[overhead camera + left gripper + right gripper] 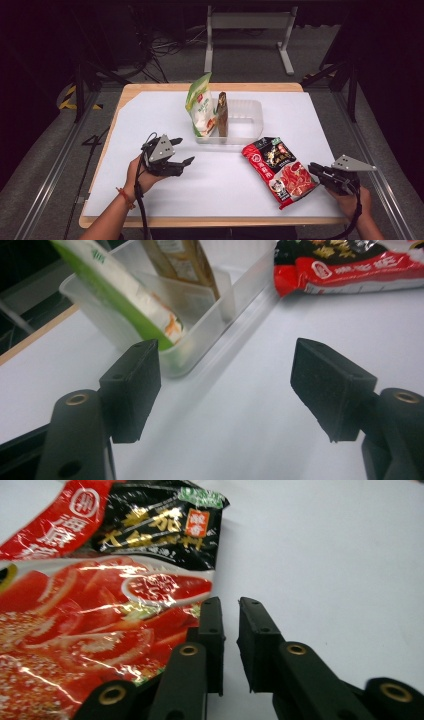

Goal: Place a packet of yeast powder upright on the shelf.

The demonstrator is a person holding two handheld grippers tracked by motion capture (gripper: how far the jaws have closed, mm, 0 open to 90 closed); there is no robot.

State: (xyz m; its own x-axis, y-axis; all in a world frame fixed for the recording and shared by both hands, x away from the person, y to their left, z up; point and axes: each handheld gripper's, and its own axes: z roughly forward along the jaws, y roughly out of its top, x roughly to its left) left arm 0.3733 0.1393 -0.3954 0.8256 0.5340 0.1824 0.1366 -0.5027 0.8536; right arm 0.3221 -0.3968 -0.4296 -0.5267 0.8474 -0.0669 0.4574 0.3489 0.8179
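Note:
A red and black foil packet (277,167) lies flat on the white sheet at the right. My right gripper (312,167) rests at its right edge. In the right gripper view the jaws (229,610) stand almost together with a thin gap of bare sheet between them, and the packet (100,595) lies just left of the left jaw. My left gripper (184,151) hovers left of centre, open and empty (225,370). Ahead of it a clear plastic bin (240,295) holds a green and white pouch (120,295) and a brown pouch (182,262), both upright.
The bin (250,107) stands at the middle back of the white sheet (210,185), which covers a wooden table. A grey metal stand (247,22) and cables sit on the floor beyond. Aluminium rails run along both sides.

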